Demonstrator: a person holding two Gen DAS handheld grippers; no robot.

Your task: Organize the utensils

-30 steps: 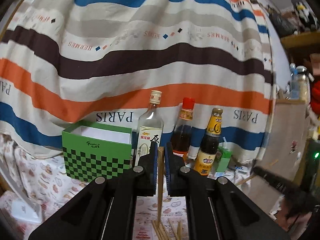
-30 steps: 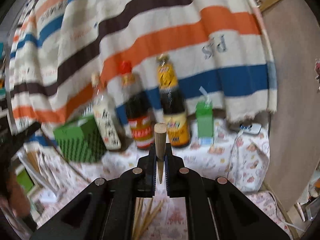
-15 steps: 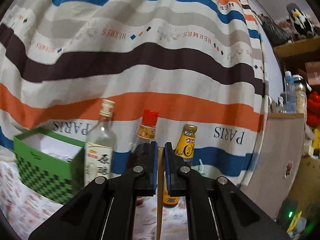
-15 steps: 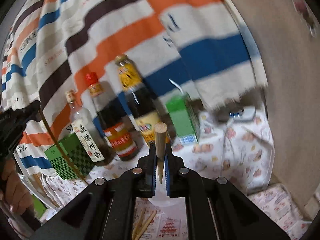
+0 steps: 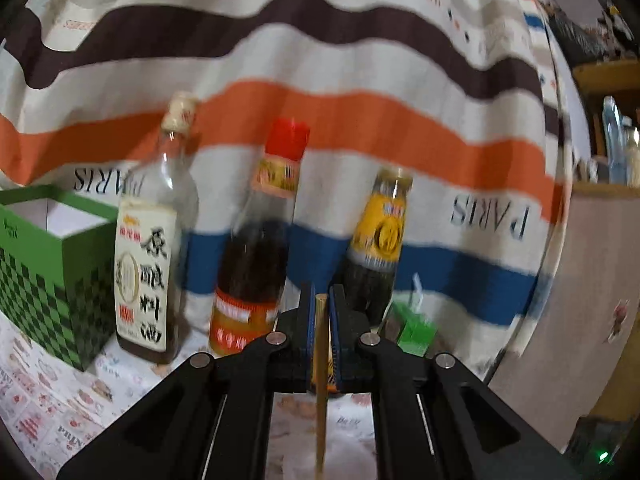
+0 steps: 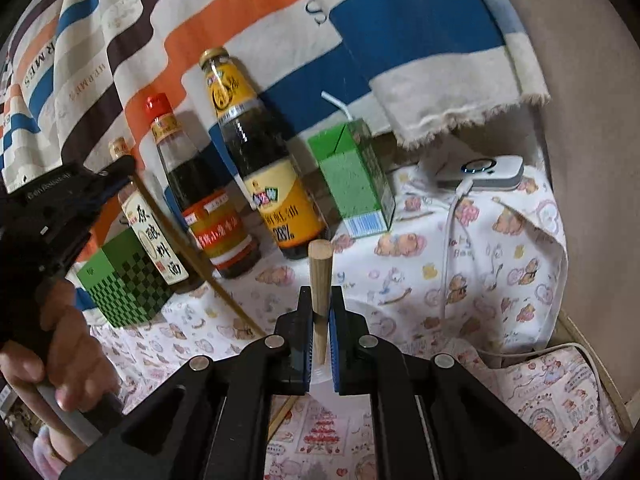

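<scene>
So the left gripper (image 5: 321, 312) has its black jaws clamped tight on a thin, pale wooden chopstick (image 5: 320, 380) that stands straight up between the blue pads, top end poking just above them and the rest running down out of frame. From the right wrist view the same gripper (image 6: 120, 178) sits at the far left with a person's hand (image 6: 60, 356) wrapped around its handle, and the chopstick (image 6: 192, 256) slants down from it toward the tablecloth.

The right gripper (image 6: 320, 320) is squeezed shut on a thicker round wooden handle (image 6: 320, 280), light tan, upright, with its flat-cut top sticking well above the pads. What's at the lower end can't be made out.

Further out, three bottles stand in a row on the cartoon-print tablecloth (image 6: 480, 280): a clear glass bottle with a white label (image 5: 154, 256), a dark sauce bottle with a red cap (image 5: 260, 248) and a dark bottle with a yellow label (image 5: 378, 240). A green checkered open-top cardboard box (image 5: 48, 272) sits just left of the clear bottle, and a small green drink carton with a straw (image 6: 354, 184) is right of the yellow-label bottle. A white device with a cable (image 6: 484, 170) lies further right. Behind everything hangs a striped cloth (image 5: 320, 120), orange, brown, blue and cream.
</scene>
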